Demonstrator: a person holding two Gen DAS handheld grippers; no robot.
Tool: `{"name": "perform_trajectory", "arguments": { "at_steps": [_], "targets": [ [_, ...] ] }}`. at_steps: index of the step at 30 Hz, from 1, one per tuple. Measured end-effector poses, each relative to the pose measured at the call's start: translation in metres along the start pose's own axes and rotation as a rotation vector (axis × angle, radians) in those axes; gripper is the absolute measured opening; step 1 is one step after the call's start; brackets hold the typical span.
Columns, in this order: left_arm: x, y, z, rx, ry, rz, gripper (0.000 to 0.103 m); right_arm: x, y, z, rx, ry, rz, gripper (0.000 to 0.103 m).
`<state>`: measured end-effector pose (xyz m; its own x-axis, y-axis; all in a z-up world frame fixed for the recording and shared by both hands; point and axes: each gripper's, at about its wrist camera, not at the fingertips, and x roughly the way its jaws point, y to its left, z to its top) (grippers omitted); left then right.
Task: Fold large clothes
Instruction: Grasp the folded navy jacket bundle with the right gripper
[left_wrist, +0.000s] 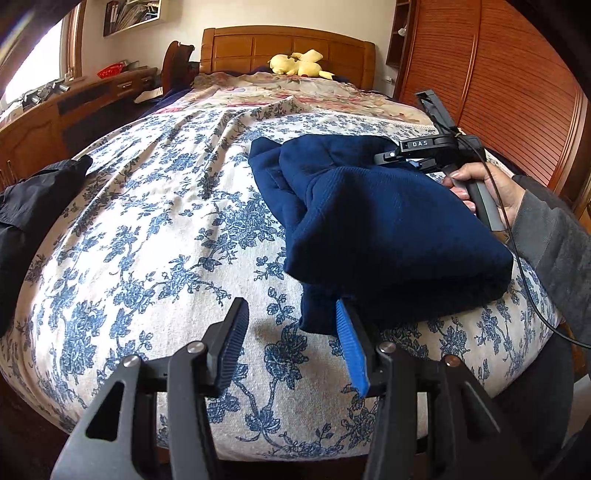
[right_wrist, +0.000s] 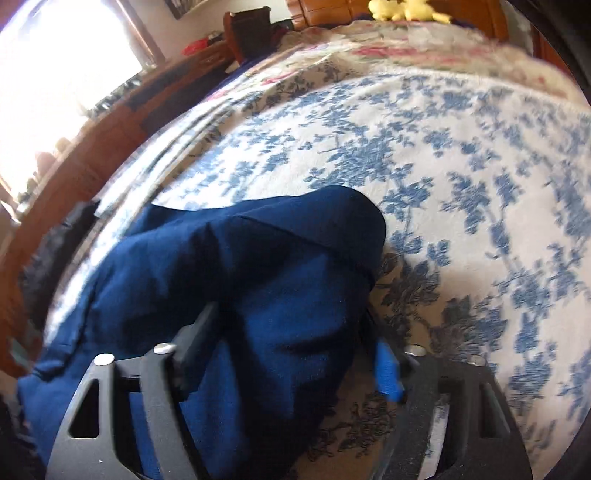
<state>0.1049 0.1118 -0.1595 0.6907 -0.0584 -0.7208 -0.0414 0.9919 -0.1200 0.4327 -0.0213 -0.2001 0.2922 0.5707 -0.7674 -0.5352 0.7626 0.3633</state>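
Navy garment (left_wrist: 388, 221) (bunched) — just right of left gripper (left_wrist: 291, 321).

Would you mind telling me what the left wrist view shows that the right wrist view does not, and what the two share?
Only the left wrist view shows the left gripper, open over the bedspread beside the sweater's near corner, the person's hand holding the right gripper's handle, a black garment at the left edge, and the wooden headboard.

Only the right wrist view shows the right gripper with sweater cloth between its fingers; a firm grip cannot be confirmed.

Both show the navy sweater, the blue floral bedspread and the yellow plush toy.
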Motion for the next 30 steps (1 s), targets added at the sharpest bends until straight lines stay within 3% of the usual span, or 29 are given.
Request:
{"name": "perform_trajectory", "arguments": {
  "at_steps": [2, 5, 11, 15, 18, 21, 26, 30],
  "targets": [
    [0.0, 0.0, 0.0, 0.0, -0.001, 0.0, 0.047, -0.004, 0.005, -0.001, -0.009, -0.004, 0.029, 0.025],
    [0.001, 0.0, 0.002, 0.005, -0.004, 0.0, 0.047, -0.021, 0.014, -0.003, -0.057, -0.028, 0.005, 0.009],
    [0.005, 0.003, 0.006, -0.002, -0.013, -0.004, 0.047, -0.069, 0.024, -0.018, -0.145, -0.062, -0.049, 0.007],
    [0.009, 0.008, 0.008, -0.03, -0.015, -0.03, 0.047, -0.07, 0.023, -0.02, -0.162, -0.048, -0.09, 0.007],
    [0.009, 0.009, 0.007, -0.031, -0.015, -0.035, 0.047, -0.061, 0.022, -0.018, -0.155, -0.042, -0.114, 0.01],
    [0.01, 0.01, 0.007, -0.032, -0.014, -0.039, 0.047, -0.047, 0.017, -0.014, -0.141, -0.033, -0.139, 0.018],
    [0.011, 0.01, 0.006, -0.038, -0.016, -0.041, 0.047, -0.026, 0.001, -0.009, -0.082, -0.019, -0.127, 0.053],
    [0.011, 0.008, 0.005, -0.038, -0.018, -0.044, 0.047, -0.016, -0.008, -0.008, -0.003, -0.022, -0.076, 0.063]
  ]
}}
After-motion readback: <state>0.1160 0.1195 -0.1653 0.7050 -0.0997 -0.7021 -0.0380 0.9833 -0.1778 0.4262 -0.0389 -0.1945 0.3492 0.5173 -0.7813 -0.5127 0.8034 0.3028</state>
